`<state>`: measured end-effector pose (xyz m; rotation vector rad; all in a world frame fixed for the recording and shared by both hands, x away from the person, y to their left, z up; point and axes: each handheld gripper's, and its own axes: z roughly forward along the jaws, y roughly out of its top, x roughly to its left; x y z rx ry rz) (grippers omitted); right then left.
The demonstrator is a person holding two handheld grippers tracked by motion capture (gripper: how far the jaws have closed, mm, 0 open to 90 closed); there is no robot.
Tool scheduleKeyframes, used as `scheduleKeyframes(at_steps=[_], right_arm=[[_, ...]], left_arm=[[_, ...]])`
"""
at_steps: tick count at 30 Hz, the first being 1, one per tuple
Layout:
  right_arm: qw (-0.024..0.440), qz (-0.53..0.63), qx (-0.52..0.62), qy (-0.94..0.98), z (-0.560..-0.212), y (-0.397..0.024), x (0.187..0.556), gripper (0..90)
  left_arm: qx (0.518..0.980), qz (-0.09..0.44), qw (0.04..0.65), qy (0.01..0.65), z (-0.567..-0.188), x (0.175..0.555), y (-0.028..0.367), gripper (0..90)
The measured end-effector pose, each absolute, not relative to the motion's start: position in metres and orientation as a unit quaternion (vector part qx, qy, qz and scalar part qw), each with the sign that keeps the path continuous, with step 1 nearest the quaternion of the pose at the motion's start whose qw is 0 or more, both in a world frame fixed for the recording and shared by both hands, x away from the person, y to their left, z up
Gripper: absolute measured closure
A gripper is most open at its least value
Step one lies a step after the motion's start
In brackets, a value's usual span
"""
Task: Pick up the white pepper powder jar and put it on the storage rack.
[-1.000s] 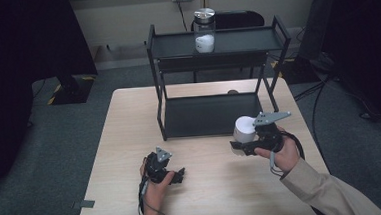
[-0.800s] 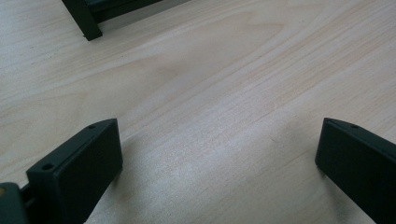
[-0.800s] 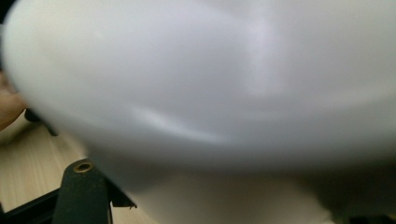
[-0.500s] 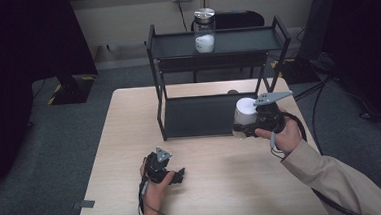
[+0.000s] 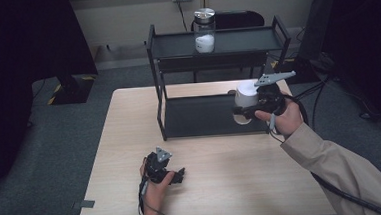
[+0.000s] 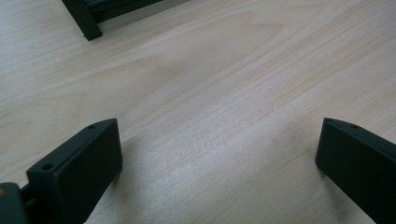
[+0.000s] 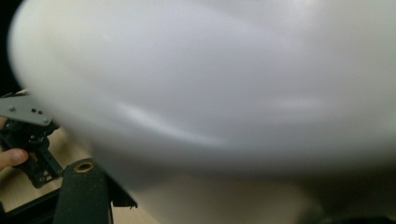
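You hold the white round plastic jar [image 5: 247,95] in your right gripper [image 5: 246,109].
It hangs right of centre, clamped above the black metal rack's [image 5: 159,84] lower shelf; your left gripper [image 6: 217,158] rests spread wide on the pale wooden surface [image 5: 120,142].

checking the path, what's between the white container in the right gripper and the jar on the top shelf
Nothing stands between the white container and the jar but bare top shelf, in the high view.
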<state>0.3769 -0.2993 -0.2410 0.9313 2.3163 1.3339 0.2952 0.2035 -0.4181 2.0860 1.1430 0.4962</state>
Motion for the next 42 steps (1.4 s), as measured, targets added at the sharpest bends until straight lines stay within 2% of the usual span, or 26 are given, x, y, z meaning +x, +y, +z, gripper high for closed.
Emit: scheduleKeyframes(at_steps=[20,42], right_arm=[[0.187,0.46,0.333,0.802,-0.192,-0.294,0.39,29.8],[0.2,0.456,0.34,0.798,-0.141,-0.29,0.401,30.0]], left_arm=[[0.805,0.191,0.348,0.441,-0.418,0.295,0.204,0.0],[0.805,0.19,0.348,0.442,-0.418,0.295,0.204,0.0]])
